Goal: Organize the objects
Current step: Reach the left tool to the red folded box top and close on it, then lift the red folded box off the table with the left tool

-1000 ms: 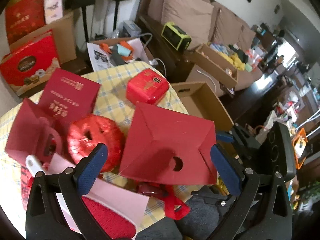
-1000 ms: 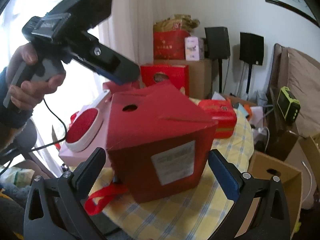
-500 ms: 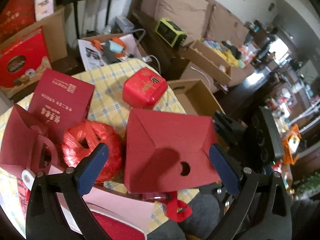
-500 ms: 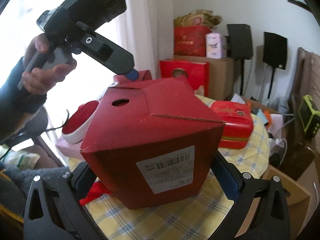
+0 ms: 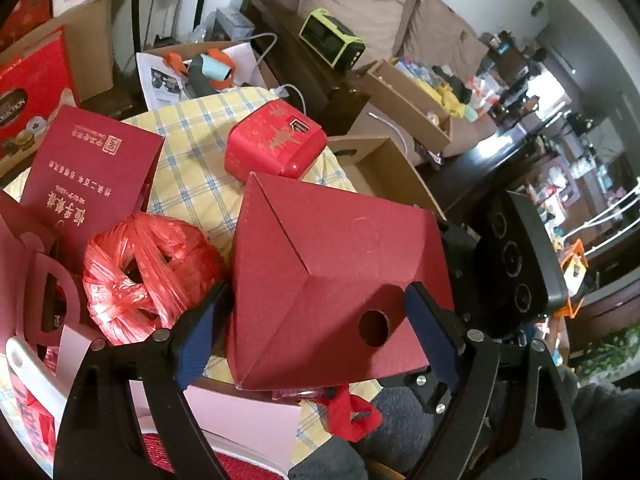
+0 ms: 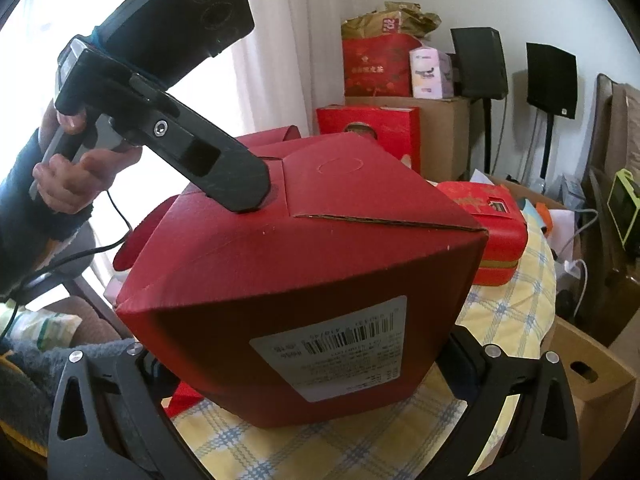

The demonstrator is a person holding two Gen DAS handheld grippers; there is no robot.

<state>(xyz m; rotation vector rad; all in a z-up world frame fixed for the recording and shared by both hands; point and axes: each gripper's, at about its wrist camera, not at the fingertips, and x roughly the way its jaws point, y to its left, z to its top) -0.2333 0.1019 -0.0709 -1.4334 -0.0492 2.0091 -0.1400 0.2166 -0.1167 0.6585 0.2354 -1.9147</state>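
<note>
Cluttered living room, with a round table under a yellow-and-blue checked tablecloth [image 5: 188, 172] in the foreground; a brown sofa [image 5: 360, 4] and open cardboard boxes [image 5: 404, 96] stand behind. Centre: a large dark-red cardboard carton with folded flaps and a round finger hole [image 5: 332, 280], standing on the cloth at the near edge of the table, a white barcode label on the side seen in the right wrist view. Left gripper [image 5: 316, 332]: jaws have just been closing and now straddle the near end of the carton top, blue pads beside its edges; firm contact cannot be told. Seen from the right wrist view, this gripper comes down onto the carton's top, carried by a hand in a dark sleeve [image 6: 76, 176]. Right gripper [image 6: 308, 364]: jaws wide, standing at either side of the carton's lower body; the pads are hidden behind it, so a grip cannot be told. Beside the carton lie a ball of red plastic raffia [image 5: 144, 272], a flat dark-red booklet box with gold lettering [image 5: 92, 176] and a glossy red tin [image 5: 276, 144].
</note>
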